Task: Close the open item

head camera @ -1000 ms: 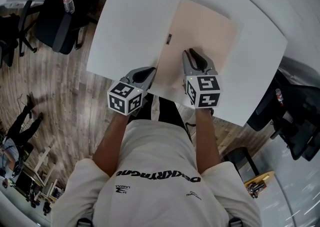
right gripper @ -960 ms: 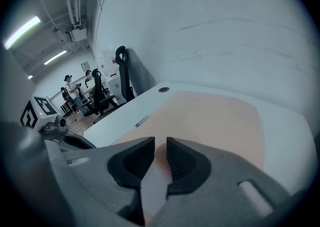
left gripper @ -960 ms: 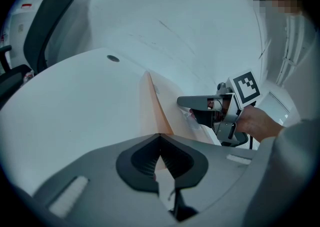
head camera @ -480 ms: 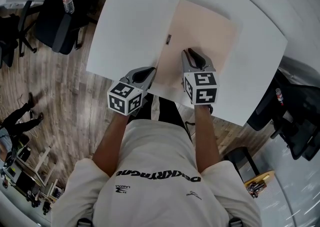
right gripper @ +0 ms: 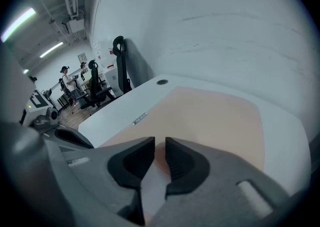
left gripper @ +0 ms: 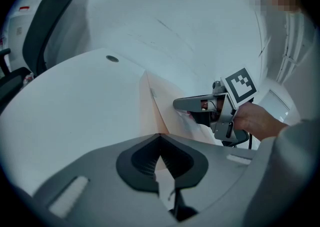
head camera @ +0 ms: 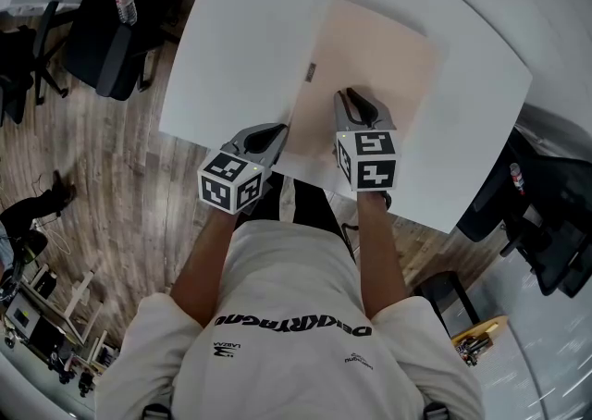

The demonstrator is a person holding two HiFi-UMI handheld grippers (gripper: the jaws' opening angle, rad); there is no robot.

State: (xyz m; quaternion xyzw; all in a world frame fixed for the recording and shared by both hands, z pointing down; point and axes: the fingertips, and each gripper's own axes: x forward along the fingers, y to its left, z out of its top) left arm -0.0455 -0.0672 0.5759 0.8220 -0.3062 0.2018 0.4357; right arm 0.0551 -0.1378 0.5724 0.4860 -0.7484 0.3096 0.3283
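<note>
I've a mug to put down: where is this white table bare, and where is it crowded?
Bare on the white table: the left strip beside the pale peach folder, the far edge around the round cable hole, and the right strip beyond the folder. Crowded: the near edge, where the left gripper and right gripper sit at the folder's near end.

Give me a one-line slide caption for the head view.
Top-down: right gripper over a beige folder on a white table, left gripper at the folder's left edge.

Plain pale-peach folder point(head camera: 370, 67) under right gripper point(head camera: 356, 99); white table point(head camera: 231, 57) beyond. Left gripper point(left gripper: 160, 138) grey, pads point(left gripper: 142, 163) black; marker cubes point(head camera: 367, 159) black-and-white squares.
</note>
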